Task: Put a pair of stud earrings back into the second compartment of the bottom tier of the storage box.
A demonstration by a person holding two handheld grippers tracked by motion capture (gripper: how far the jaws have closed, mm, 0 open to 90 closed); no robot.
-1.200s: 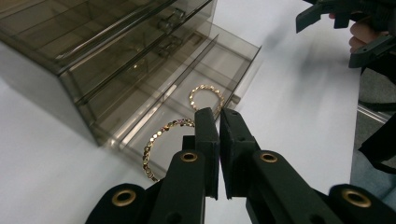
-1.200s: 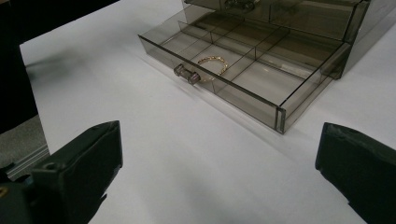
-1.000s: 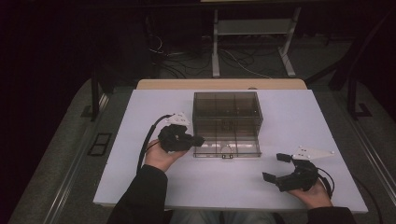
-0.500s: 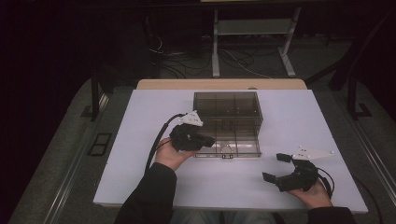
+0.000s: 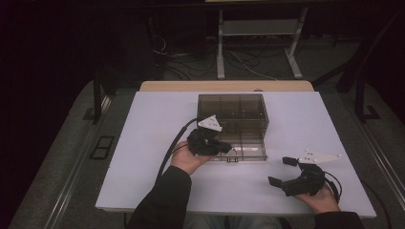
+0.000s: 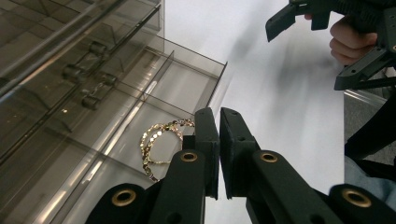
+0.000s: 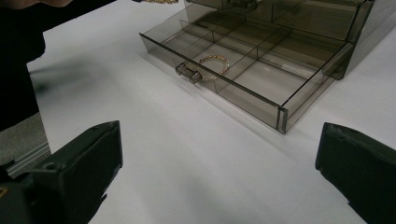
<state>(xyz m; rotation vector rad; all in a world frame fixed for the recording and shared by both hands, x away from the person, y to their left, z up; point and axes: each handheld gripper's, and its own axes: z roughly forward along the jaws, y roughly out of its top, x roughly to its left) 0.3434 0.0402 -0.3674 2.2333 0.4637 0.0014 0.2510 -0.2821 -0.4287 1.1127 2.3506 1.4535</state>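
Note:
A smoky clear drawer box (image 5: 233, 108) stands mid-table with its bottom drawer (image 7: 261, 100) pulled out. One gold bracelet (image 7: 215, 63) lies in a middle compartment of that drawer. My left gripper (image 5: 224, 148) hovers over the drawer's left front. Its jaws are pressed nearly together in the left gripper view (image 6: 219, 122), and a second gold bracelet (image 6: 156, 144) hangs from their tips above a compartment. My right gripper (image 5: 281, 171) rests open on the table at the front right, its jaws wide apart (image 7: 217, 140) and facing the drawer knob (image 7: 188, 72), with nothing between them.
The white table (image 5: 153, 143) has bare room to the left and in front of the box. Beyond its far edge stand a metal stand (image 5: 260, 28) and cables on a dark floor. A person's sleeve (image 5: 162, 200) comes in at the bottom.
My left gripper has moved right, from beside the box's left front to over the open drawer. The right gripper has stayed where it was.

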